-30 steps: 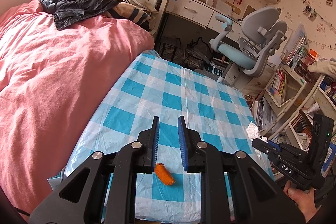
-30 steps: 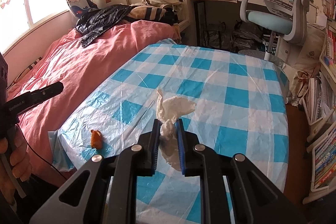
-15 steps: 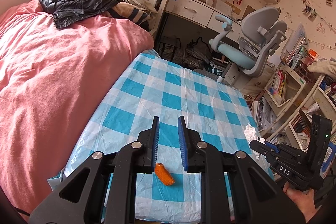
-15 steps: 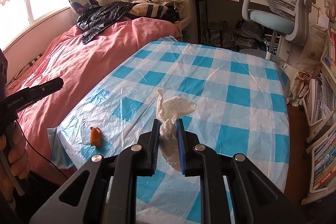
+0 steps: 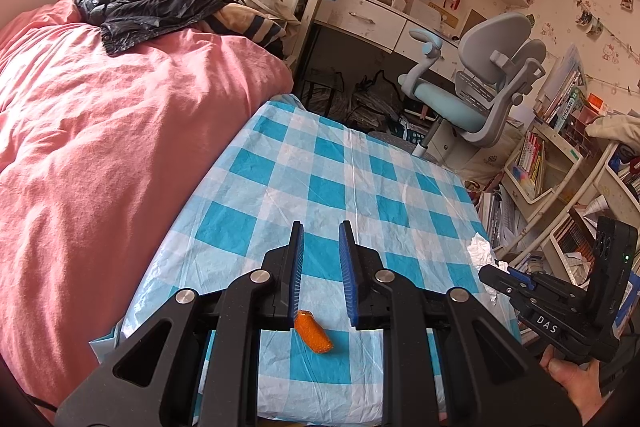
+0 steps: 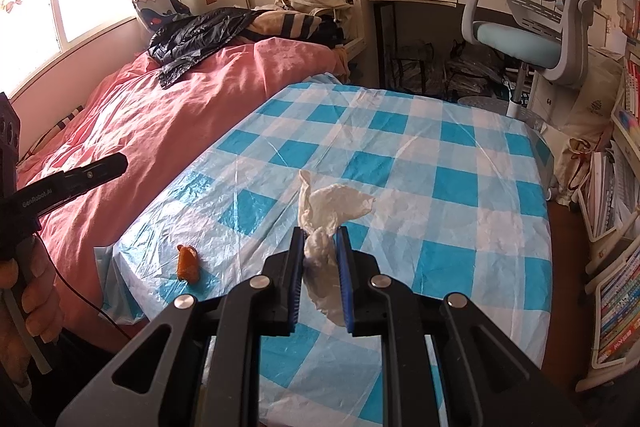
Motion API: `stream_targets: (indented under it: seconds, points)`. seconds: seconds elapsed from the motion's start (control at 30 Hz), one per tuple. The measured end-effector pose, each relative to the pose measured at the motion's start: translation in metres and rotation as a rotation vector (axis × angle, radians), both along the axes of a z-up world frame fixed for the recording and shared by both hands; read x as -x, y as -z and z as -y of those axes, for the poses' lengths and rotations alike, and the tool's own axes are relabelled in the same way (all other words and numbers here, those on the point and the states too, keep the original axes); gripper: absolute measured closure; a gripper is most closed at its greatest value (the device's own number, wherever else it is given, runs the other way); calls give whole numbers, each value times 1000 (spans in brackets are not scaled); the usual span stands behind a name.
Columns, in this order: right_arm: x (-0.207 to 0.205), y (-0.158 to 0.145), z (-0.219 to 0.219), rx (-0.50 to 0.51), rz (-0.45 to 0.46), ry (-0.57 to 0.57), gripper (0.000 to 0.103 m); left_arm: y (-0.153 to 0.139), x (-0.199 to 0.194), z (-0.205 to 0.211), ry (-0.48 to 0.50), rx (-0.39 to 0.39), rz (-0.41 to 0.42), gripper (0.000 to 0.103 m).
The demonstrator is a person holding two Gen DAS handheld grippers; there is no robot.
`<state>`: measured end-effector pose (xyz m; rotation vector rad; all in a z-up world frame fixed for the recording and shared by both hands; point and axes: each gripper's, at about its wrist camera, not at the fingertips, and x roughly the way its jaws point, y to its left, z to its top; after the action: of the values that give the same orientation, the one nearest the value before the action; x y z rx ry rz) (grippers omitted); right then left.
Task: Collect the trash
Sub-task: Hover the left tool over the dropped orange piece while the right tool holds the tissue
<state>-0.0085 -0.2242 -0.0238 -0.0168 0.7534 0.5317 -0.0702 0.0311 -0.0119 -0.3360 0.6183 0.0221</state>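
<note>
Two pieces of trash are in play on the table (image 6: 460, 163), which is covered in a blue-and-white checked plastic cloth. The right gripper (image 6: 320, 239) is clamped on a crumpled white tissue (image 6: 332, 203), whose loose end sticks up and forward past the fingertips above the cloth. The left gripper (image 5: 320, 231) has its jaws nearly closed with a narrow gap and nothing between them; it hovers over the near left part of the table. An orange peel scrap (image 5: 314, 331) lies on the cloth just below and behind that gripper's fingers, near the table's edge beside the pink bed (image 5: 100, 131). A grey desk chair (image 6: 540, 7) stands beyond the table.
</note>
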Motion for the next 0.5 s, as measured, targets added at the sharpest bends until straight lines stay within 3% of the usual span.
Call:
stream_targets:
  seconds: [0.5]
  points:
    - [0, -7, 19, -104, 0, 15, 86, 5, -2, 13, 5, -24, -11, 86]
